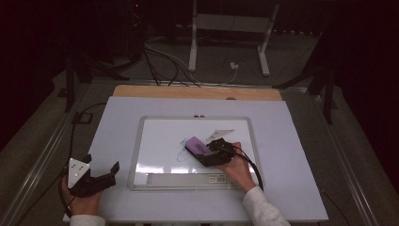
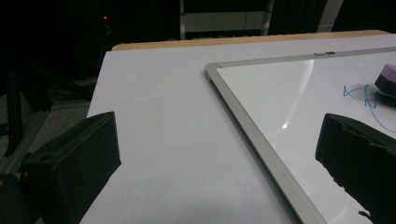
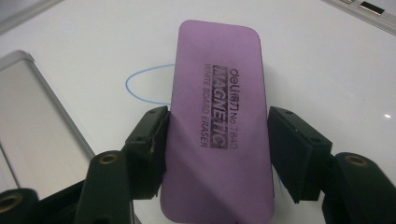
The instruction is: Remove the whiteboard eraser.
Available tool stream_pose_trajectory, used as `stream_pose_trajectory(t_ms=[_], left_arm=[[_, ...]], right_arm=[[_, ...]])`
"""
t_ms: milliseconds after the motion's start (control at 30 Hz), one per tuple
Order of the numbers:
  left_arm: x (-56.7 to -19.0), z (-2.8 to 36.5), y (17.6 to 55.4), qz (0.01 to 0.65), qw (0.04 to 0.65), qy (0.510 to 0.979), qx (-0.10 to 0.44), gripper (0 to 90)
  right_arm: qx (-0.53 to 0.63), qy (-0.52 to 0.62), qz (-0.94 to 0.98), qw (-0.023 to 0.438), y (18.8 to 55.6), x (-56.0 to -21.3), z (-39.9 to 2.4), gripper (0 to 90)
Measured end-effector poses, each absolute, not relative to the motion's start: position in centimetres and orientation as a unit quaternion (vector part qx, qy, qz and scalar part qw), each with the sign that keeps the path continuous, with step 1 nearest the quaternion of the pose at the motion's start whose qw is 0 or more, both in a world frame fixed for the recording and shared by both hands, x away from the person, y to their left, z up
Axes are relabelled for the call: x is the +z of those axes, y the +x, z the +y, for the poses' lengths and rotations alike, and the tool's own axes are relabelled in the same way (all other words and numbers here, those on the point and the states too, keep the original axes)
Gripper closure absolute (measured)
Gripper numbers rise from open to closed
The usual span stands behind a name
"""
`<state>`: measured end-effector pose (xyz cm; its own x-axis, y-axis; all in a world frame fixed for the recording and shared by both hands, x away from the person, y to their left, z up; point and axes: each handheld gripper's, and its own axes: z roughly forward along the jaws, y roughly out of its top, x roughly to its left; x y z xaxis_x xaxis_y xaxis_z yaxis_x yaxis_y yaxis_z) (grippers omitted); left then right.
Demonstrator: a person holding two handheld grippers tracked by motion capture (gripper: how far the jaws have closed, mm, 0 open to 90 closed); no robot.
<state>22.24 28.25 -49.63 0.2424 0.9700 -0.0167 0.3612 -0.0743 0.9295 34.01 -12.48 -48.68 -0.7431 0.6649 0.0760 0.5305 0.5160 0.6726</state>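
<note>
eraser clamped, wiping blue scribble off whiteboard

right hand-held gripper [image 3: 217, 154] is clamped on the purple eraser [image 3: 217, 121], jaws pressed to its two long sides, printed purple top facing up. gripped by the sides probably so the wiping face stays flat and free against the board. eraser sits on the whiteboard [image 1: 141, 141] near its middle, right over the blue pen line [image 3: 140, 86]; a loop of the line pokes out beside the eraser in the right gripper view, so erasing looks unfinished. hand comes in low from the near edge, likely to push the eraser across the marks.

left hand-held gripper [image 1: 101, 176] rests on the white bench [image 1: 117, 113] off the board's near left corner, well apart from the eraser. its jaws stand wide apart with nothing between them, just bench and the board's silver frame [image 2: 252, 135] seen past them. looks parked there to stay out of the wiping path; could steady the board if it slides, but it isn't touching it now.

tray strip along the board's near edge looks empty, no marker visible there.
</note>
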Motion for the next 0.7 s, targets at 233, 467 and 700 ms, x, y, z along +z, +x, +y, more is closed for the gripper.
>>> stream_pose_trajectory(t_ms=[233, 467, 700], left_arm=[[-49.65, 28.42, 22.12, 0.514, 0.447, 0.648, 0.341, 0.6], [-49.69, 28.34, 22.22, 0.514, 0.446, 0.649, 0.341, 0.6], [-49.69, 28.31, 22.20, 0.514, 0.446, 0.648, 0.341, 0.6]], right_arm=[[0.338, 0.341, 0.871, 0.098, 33.96, -49.19, -12.19, 41.0], [0.336, 0.338, 0.874, 0.100, 33.94, -49.17, -12.10, 40.9], [0.333, 0.335, 0.875, 0.102, 33.80, -49.16, -11.99, 40.7]])
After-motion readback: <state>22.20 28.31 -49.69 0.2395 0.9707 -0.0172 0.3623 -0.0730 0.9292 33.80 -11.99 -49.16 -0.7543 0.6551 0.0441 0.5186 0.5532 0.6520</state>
